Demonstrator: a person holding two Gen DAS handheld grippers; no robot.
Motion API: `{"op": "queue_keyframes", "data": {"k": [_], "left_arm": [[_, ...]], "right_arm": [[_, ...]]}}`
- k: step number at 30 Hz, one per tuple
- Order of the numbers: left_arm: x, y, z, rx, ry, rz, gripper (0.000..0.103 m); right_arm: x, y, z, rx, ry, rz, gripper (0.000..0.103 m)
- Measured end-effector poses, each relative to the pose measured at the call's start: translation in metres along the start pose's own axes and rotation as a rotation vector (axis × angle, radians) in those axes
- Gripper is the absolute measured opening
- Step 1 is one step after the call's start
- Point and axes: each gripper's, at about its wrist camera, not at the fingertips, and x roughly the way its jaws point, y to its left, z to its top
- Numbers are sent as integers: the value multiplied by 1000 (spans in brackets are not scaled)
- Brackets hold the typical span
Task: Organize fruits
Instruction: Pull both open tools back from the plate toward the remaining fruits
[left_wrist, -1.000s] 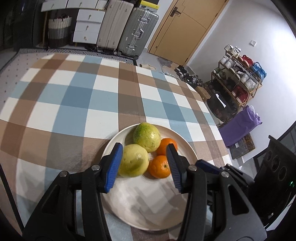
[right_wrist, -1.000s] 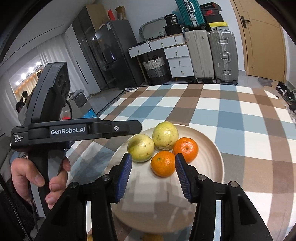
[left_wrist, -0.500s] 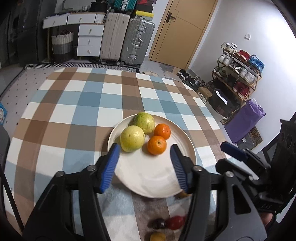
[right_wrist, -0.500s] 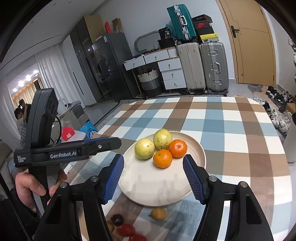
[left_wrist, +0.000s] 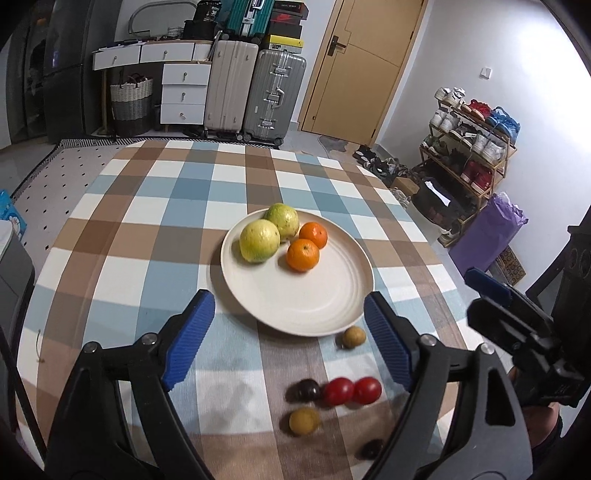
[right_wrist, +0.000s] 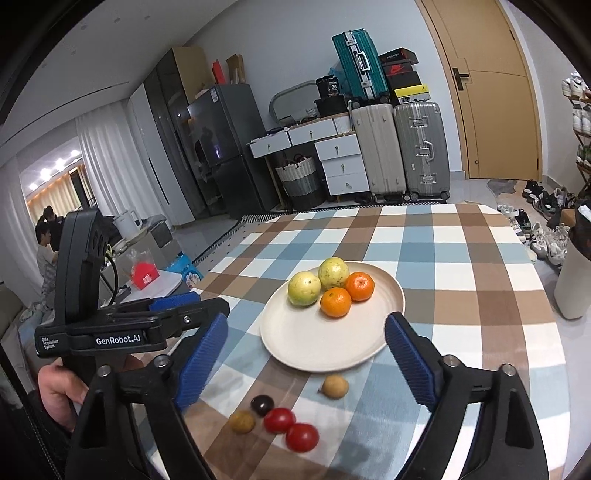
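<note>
Opening empty, both ribbed blue tongs (left_wrist: 290, 319) (right_wrist: 304, 341) frame a smooth round plate (left_wrist: 314, 306).

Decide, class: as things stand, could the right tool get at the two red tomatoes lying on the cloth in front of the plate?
Probably yes. The right tool is opening with nothing between its fingers, and the red tomatoes lie bare on the cloth just below it; only the dark fruit crowds one side.
</note>
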Motion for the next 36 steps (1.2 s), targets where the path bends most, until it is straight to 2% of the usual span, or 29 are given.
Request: {"op": "queue_keyframes", "data": {"k": [10, 12, 13, 20, 24, 28, 36], "left_arm": [[-12, -2, -32, -18, 21, 8, 91], [-15, -2, -39, -18, 22, 14, 100], [-14, -2, -41, -20, 20, 19, 101], [-12, 0, -60, -30, 42, 16, 102], [2, 4, -74, -35, 94, 9, 102], [18, 1, -89, -2, 144, 5, 102], [37, -7, -105, 57, 179, 46, 102]], "right_arm": [[-24, -3, -21, 47, -1, 0, 99], [-28, -4, -25, 51, -2, 1, 101], [-29, -4, -27, 53, -2, -1, 101], [-35, -9, -44, 77, 15, -6, 102], [-33, -13, -54, 91, 34, -9, 102], [-29, -17, -65, 116, 56, -8, 102], [-18, -21, -81, 133, 94, -12, 102]]}}
